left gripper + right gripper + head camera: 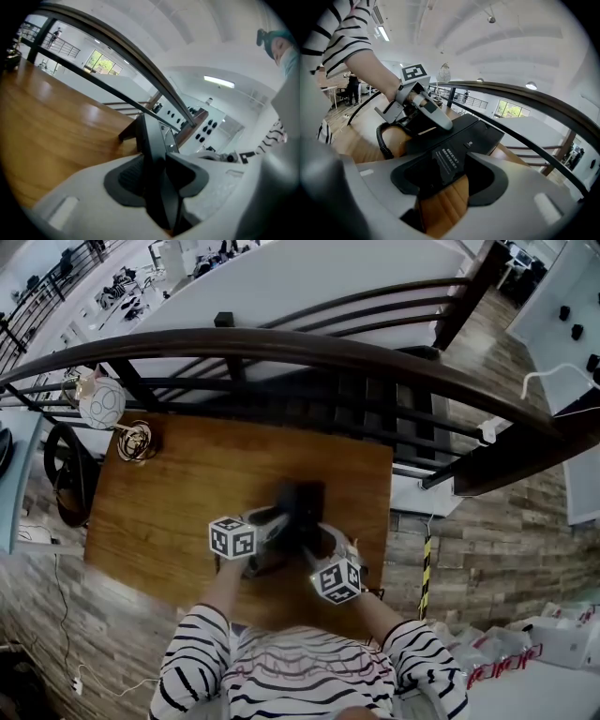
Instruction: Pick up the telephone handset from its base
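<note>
The left gripper [161, 176] is closed on the handset [151, 140], with a dark pad pressing each side of the black bar. The handset lies along the left side of the base [480, 133] and does not look lifted clear yet. It seems to be hard, smooth plastic: light, stiff and a little slippery. A hold across the narrow middle of the bar looks best, and the pads sit roughly there. The coiled cord [383, 140] will likely tug as the handset rises. The right gripper [450, 180] stands open astride the base's near corner, with wood showing beside it, perhaps to steady the base. Everything rests on the wooden surface [178, 493], towards the person's side, and a dark railing [281, 341] runs beyond it.
</note>
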